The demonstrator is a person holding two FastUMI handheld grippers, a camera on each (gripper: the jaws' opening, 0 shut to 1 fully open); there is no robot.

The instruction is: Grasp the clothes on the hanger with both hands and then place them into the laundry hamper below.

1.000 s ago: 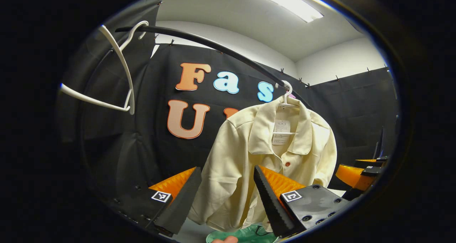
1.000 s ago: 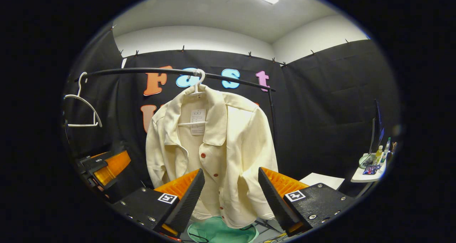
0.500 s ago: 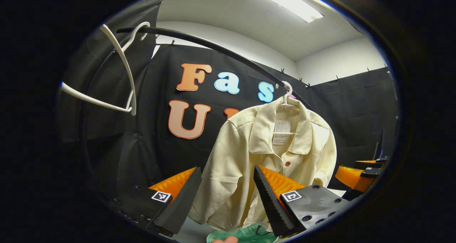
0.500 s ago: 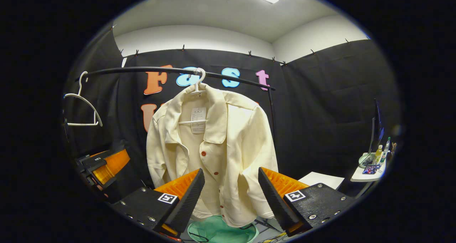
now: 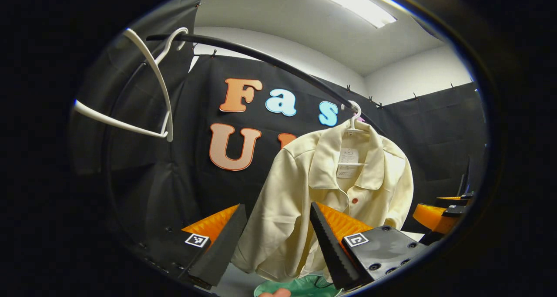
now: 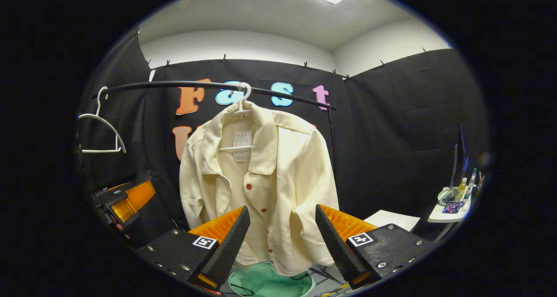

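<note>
A cream button-up shirt (image 5: 339, 201) (image 6: 261, 179) hangs on a white hanger (image 6: 241, 101) from a black rail (image 6: 174, 86). Below it sits the green laundry hamper (image 6: 270, 284) (image 5: 300, 287). My left gripper (image 5: 278, 227) is open, a short way in front of the shirt's left sleeve and side, not touching it. My right gripper (image 6: 280, 229) is open too, facing the shirt's lower front with a gap to the cloth. The right gripper view also has the left gripper (image 6: 126, 201) at its left edge; the left gripper view has the right gripper (image 5: 439, 212) at its right edge.
An empty white hanger (image 5: 148, 79) (image 6: 102, 131) hangs at the rail's left end. A small white table (image 6: 450, 207) with bottles stands at far right, with a white sheet (image 6: 391, 221) lower down nearer the shirt. A fingertip (image 5: 274, 292) peeks in at the bottom.
Both grippers have edged slightly toward the shirt and stay open. The shirt still hangs on the rail.
</note>
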